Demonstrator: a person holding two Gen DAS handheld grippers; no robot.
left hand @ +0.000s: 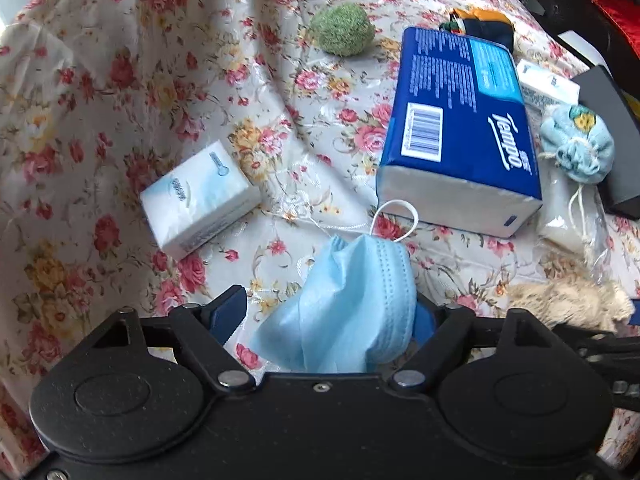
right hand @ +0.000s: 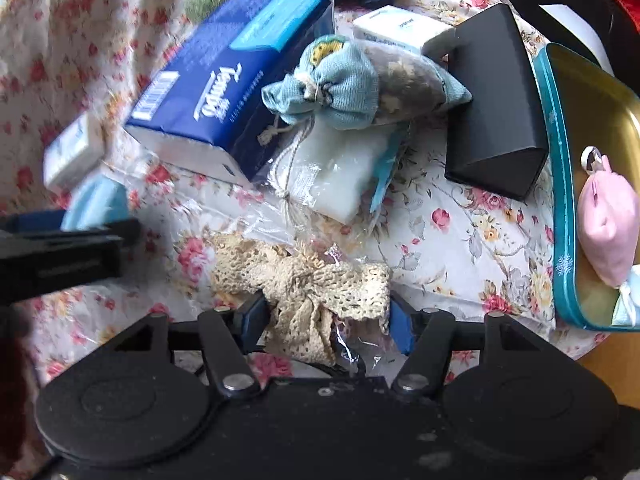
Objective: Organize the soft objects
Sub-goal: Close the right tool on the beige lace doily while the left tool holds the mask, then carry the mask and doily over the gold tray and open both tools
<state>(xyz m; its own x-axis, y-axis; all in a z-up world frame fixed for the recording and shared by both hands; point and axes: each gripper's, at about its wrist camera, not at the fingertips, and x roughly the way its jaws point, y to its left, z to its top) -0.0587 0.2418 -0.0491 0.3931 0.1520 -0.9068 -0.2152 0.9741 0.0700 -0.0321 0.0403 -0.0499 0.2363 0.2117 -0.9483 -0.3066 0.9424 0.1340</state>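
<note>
A light blue face mask lies crumpled between the fingers of my left gripper. It leans on the right finger, and a gap shows at the left finger, so the jaws stand open around it. In the right wrist view a beige lace cloth with clear plastic wrap fills the space between the blue fingers of my right gripper, which press on it from both sides. The same lace shows at the right edge of the left wrist view. The left gripper's black body enters the right wrist view from the left.
On the floral tablecloth lie a blue Tempo tissue pack, a small white tissue pack, a green fuzzy ball and a light blue drawstring pouch. A black box stands beside a teal tin holding a pink pouch.
</note>
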